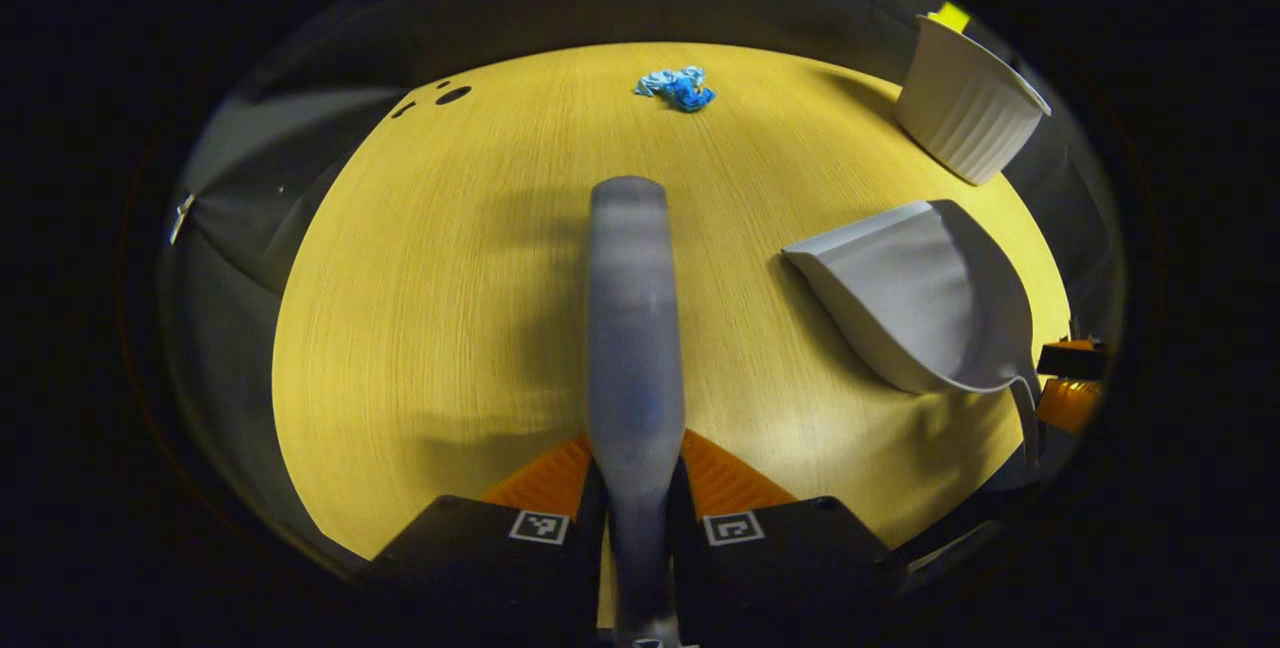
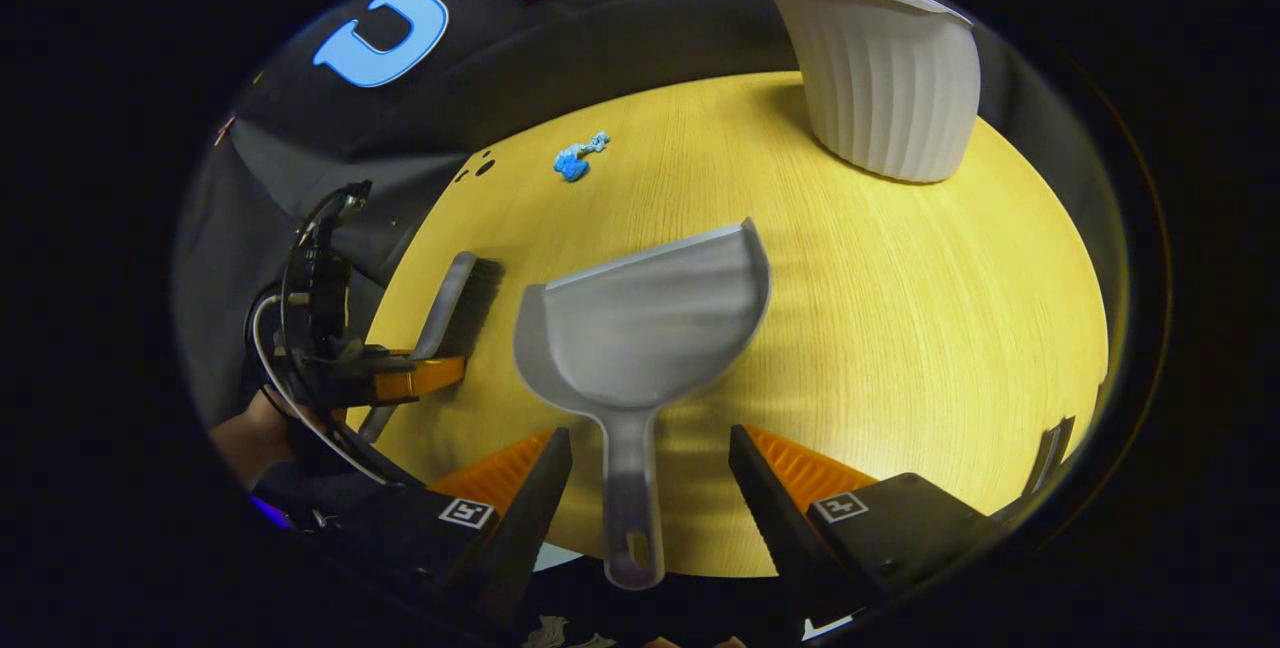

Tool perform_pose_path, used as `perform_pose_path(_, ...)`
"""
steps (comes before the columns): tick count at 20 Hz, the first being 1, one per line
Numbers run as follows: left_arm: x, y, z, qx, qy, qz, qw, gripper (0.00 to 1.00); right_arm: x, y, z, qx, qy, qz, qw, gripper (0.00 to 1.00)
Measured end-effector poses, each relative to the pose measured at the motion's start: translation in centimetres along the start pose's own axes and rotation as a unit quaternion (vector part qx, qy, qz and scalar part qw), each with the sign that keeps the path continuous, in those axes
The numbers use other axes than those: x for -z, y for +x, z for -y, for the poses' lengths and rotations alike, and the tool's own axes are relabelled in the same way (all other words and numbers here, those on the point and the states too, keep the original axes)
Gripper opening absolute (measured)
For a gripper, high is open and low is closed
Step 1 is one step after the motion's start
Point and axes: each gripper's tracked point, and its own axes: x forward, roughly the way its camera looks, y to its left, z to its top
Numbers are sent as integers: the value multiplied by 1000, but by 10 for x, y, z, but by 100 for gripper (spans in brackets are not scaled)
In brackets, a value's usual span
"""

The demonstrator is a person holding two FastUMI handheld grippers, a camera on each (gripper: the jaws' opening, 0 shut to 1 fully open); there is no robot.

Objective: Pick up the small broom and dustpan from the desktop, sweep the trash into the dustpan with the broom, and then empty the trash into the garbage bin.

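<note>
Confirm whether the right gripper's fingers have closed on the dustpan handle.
No, the fingers stand apart with the dustpan handle lying free between them.

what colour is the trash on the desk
Blue, a crumpled scrap; clearest in the left gripper view.

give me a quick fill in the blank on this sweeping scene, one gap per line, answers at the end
1. The left gripper is shut on the handle of the ____.
2. The right gripper is ____, its fingers either side of the dustpan handle.
3. The blue trash lies on the ____.
4. The white ribbed garbage bin stands ____ on the table.

Answers: broom; open; table; upright
</note>
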Motion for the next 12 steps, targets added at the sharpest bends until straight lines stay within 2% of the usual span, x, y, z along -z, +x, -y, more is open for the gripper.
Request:
perform_pose_path(3, -2, -1, 0, 2, 10, 12, 1000, 30, 4, 5, -6, -3, 0, -10, 1000, 99)
perform_pose_path(7, -3, -8, -1, 0, -3, 32, 999, 27, 7, 16, -5, 3, 13, -21, 1000, 99)
perform_pose_path(11, -4, -29, -9, -7, -1, 49, 999, 27, 12, 29, 3, 19, 28, -35, 999, 99)
perform_pose_path(12, -5, -35, -11, -6, -8, 54, 998, 30, 13, 33, 5, 25, 26, -40, 999, 99)
